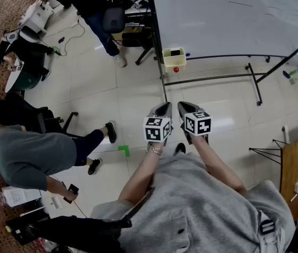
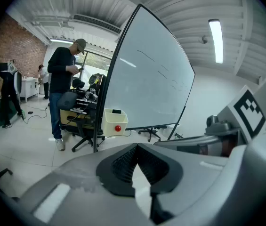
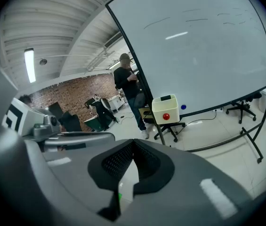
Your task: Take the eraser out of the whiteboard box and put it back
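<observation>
Seated person: a person in a grey shirt and dark trousers [image 1: 27, 157] sat at the 9 o'clock edge of the head view, with a small dark device in one hand.
Standing person: a person in dark clothes [image 1: 90, 4] stood at 11 o'clock, beside a cluttered cart.
Floor mark: a small green square of tape [image 1: 124, 151] lay on the pale tiled floor [image 1: 85, 78], at 8 o'clock from the grippers.
Left gripper: the grey left gripper [image 1: 165, 106], with its square-marker cube, pointed toward 12 o'clock. Its black ribbed fingers [image 2: 123, 163] met at the tips, with nothing between them.
Whiteboard box: the pale yellow open-topped plastic whiteboard box [image 1: 174, 62] hung on the board's black stand. It was at 12 o'clock from both grippers and well apart from them, and a round red knob [image 1: 176, 69] showed on its front.
Eraser: the small dark block eraser [image 1: 175, 52] sat inside the box, its top just above the rim.
Right gripper: the matching grey right gripper [image 1: 182, 106] was just beside the left one, at its 3 o'clock. Its black ribbed fingers [image 3: 114, 162] were closed tip to tip and held nothing.
Whiteboard: the large white board on a black frame [image 1: 233, 15] filled the 1 o'clock area and carried faint pen strokes.
Side table: a brown wooden table [image 1: 296, 167] stood at the 4 o'clock edge.
</observation>
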Demonstrator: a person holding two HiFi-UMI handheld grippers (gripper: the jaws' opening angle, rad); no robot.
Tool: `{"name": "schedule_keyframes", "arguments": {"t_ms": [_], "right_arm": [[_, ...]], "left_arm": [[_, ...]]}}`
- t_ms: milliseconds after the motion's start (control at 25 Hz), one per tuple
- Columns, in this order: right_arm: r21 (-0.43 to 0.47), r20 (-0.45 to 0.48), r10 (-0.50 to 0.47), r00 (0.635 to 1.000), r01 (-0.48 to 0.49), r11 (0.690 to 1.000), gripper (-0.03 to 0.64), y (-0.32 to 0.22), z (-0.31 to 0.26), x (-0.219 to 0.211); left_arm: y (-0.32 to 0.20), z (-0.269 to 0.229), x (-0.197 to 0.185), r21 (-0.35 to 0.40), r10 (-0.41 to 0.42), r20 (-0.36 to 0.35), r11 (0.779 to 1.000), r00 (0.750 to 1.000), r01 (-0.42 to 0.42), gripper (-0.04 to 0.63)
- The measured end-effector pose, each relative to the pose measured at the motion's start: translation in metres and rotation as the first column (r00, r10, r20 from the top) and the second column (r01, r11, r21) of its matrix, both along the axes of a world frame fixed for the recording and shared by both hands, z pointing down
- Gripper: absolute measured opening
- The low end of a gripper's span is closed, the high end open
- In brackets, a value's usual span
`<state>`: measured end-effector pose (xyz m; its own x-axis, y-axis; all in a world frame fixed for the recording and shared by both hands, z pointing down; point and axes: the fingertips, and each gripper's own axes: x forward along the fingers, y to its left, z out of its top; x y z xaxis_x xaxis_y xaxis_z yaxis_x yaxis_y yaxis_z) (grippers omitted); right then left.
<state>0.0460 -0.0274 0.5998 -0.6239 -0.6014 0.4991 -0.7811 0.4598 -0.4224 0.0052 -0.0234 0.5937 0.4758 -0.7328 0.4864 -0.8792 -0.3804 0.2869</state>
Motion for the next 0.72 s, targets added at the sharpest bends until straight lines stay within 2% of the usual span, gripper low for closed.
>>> {"name": "schedule_keyframes", "arguments": {"t_ms": [200, 360, 560, 600, 720], "right_arm": [[0.013, -0.033, 0.015, 0.999, -0.015, 1.000, 0.005, -0.030, 0.003, -0.002], [0.049, -0.054, 0.058, 0.997, -0.055, 0.997, 0.005, -0.084, -0.003, -0.006], [0.132, -0.175, 0.141, 0.974, -0.119, 0.984, 0.008, -0.165, -0.007, -0.006], [0.143, -0.207, 0.158, 0.965, -0.130, 0.981, 0.025, -0.184, -0.006, -0.005], [0.145, -0.276, 0.191, 0.942, -0.156, 0.977, 0.154, -0.232, 0.003, -0.002]], "left_arm": [[-0.022, 0.010, -0.018, -0.025, -0.029, -0.010, 0.999, 1.000, 0.029, 0.005], [-0.058, 0.009, -0.026, -0.008, 0.001, -0.020, 1.000, 1.000, -0.002, 0.005], [-0.115, -0.004, -0.065, 0.024, -0.008, -0.040, 1.000, 0.999, 0.009, 0.005], [-0.127, -0.006, -0.073, 0.030, -0.014, -0.047, 0.999, 0.999, 0.016, 0.005], [-0.149, -0.004, -0.090, 0.024, -0.019, -0.061, 1.000, 0.998, 0.021, 0.005]]}}
